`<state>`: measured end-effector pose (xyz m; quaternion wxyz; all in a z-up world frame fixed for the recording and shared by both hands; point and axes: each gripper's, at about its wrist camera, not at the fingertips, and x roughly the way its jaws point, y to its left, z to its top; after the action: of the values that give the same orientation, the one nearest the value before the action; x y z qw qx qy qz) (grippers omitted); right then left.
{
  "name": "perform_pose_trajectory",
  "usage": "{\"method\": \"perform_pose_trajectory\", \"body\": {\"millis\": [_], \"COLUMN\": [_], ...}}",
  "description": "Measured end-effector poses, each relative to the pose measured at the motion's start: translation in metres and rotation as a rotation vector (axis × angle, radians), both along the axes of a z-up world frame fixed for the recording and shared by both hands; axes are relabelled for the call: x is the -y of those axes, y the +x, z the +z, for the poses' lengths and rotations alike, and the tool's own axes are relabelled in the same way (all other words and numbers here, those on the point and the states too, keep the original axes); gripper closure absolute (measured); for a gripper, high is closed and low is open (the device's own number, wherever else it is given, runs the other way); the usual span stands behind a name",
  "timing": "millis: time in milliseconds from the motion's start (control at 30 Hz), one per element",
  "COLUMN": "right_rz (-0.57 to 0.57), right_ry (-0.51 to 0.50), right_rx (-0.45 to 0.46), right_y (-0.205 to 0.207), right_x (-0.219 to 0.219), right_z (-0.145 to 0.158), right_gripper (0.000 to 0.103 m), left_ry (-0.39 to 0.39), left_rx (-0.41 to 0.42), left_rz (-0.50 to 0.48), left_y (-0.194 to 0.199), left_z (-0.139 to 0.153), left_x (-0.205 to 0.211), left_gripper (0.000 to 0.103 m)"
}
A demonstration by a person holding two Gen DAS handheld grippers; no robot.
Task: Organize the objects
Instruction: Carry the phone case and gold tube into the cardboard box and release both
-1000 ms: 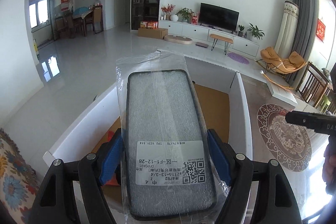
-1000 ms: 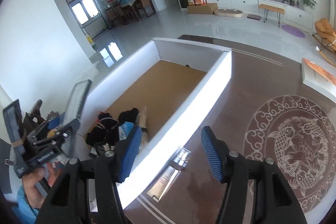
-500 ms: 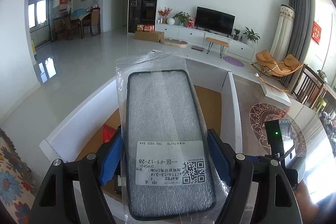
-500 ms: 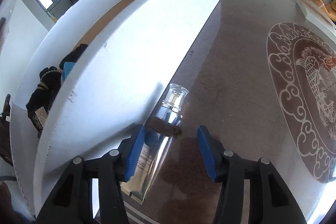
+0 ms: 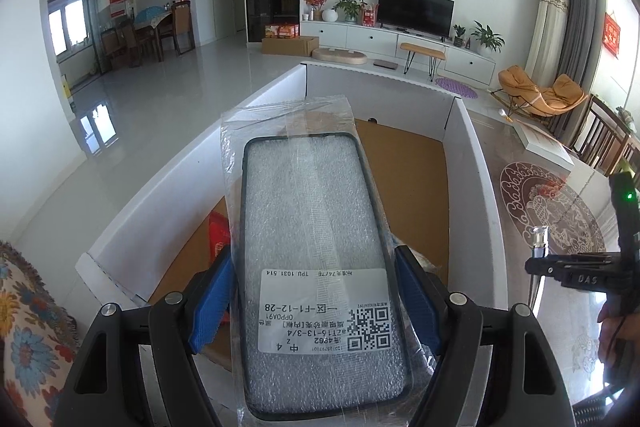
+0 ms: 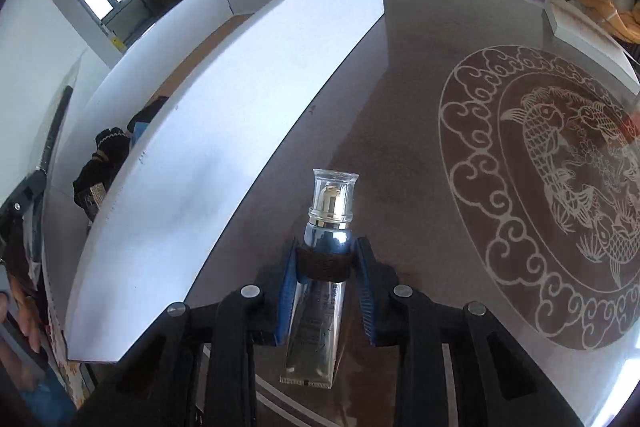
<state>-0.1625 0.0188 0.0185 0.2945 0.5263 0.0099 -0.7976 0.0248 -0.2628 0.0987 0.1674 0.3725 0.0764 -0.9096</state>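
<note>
Above the white box [image 5: 472, 163], the left gripper [image 5: 312, 299] has its jaws clamped on a bagged phone case [image 5: 316, 247], light and slippery; beside the box the right gripper [image 6: 325, 267] pinches a soft tube [image 6: 326, 251] below its breakable clear cap

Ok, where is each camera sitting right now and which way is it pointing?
Left wrist: on the left gripper, above the white box, facing the TV wall; its blue fingers clamp a bagged phone case.
Right wrist: on the right gripper, outside the box, low over the table; its fingers clamp a tube.
Shared: box, tube, fish-pattern table.
</note>
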Motion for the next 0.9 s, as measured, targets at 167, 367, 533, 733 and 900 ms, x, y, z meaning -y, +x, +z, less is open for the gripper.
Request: {"method": "perform_pose_trajectory", "body": {"millis": [167,367,533,733,900], "right_rz": [0.075,0.235,0.310,0.285,0.267], "right_ry": [-0.133,-0.112,-0.001,0.024,0.050], "right_rx": [-0.061,-0.088,-0.095,-0.095,-0.184], "right_y": [-0.007,0.002,0.010,0.009,0.019], "right_x": [0.042,0.127,0.180,0.197,0.187], "right_z": [0.078,0.112,0.079,0.045,0.053], "right_gripper": [0.074,0.074,0.074,0.035,0.030], "left_ry": [-0.029,-0.067,-0.075,-0.098,-0.118], "left_rx": [0.039,0.065,0.078,0.087,0.044], "left_rz": [0.009,0.024,0.035,0.071,0.116], "left_y": [-0.011,-0.022,-0.025,-0.028,-0.022], "left_z": [-0.010,-0.015,-0.018,-0.018,-0.008], "left_x": [0.002,0.004,0.008,0.014,0.016], "left_gripper": [0.027,0.027,0.027,0.026,0.001]}}
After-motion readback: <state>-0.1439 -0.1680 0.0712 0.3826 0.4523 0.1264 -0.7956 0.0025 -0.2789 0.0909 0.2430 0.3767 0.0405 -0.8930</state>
